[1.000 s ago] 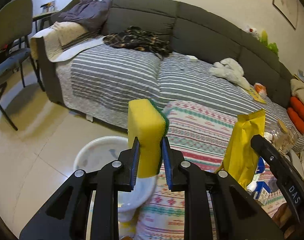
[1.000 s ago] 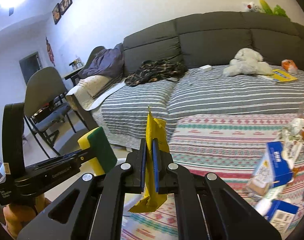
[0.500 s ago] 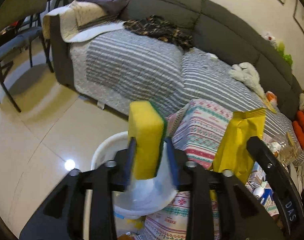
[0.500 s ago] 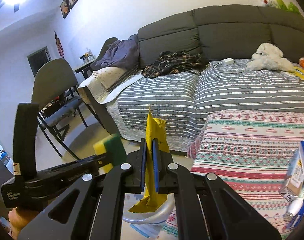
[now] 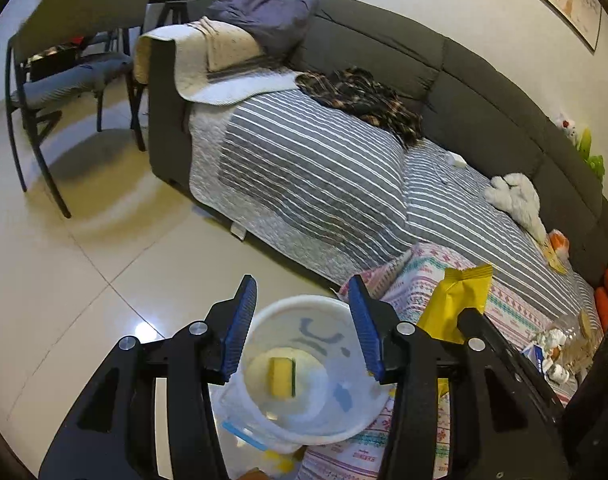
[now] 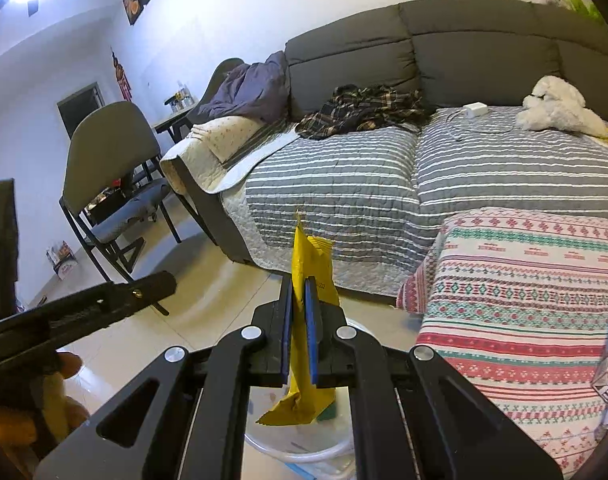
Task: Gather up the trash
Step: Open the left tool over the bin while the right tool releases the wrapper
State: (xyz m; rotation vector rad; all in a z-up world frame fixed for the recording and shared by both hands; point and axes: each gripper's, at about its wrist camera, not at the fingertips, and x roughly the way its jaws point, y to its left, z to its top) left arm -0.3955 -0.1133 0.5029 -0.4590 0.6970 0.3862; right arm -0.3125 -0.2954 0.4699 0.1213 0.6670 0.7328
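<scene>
We hold our left tongs spread wide and released, gripping nothing, directly above the one round white plastic bin that stands on the tiled floor at the corner of the worktop. Inside that bin lies one yellow sponge with a green scouring side, resting on its floor among pale smudges, free of both blue pads.

Our right tongs are clenched on one yellow foil snack pouch, which stands upright between the two pads, its top sticking up above them and its crumpled lower end hanging below. From the right wrist view the bin's white rim shows beneath the pouch. In the left wrist view the same pouch rises just beside the bin, over the worktop's edge.

The worktop carries a patterned cloth with red, green and white bands. At its far right edge lies a small heap of packets and cartons, too cramped to count.

Behind stands one long dark grey sofa with a grey-and-white striped cover, bearing one plaid garment and one white plush toy. One grey chair stands at its end.
</scene>
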